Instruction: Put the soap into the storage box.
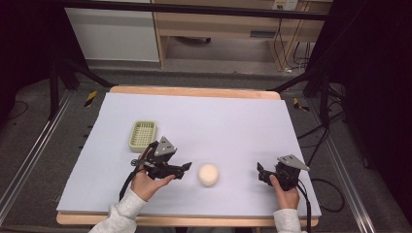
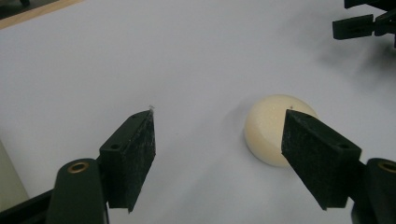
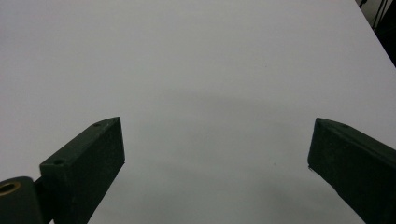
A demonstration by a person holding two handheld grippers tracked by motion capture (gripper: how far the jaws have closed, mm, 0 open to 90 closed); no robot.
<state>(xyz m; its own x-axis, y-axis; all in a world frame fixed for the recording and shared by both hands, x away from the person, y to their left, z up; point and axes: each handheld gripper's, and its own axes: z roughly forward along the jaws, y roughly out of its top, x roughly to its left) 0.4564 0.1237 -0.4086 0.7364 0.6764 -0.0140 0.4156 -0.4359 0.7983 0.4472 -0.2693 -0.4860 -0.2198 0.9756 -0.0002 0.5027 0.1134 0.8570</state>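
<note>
The pale ball (image 1: 208,174) is lying free on the bench (image 1: 233,121), just beside the left tool (image 1: 184,167), whose jaws are standing apart around nothing, lining up for a grab. The right tool (image 1: 261,174) is waiting wide, well apart.

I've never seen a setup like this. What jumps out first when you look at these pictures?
A cream ball sits alone near the front middle of the pale sheet covering the table. The left claw points at it with its jaws apart and nothing between them; the right claw, also open, rests off to the ball's other side. A small yellow-green basket sits behind the left hand.
</note>
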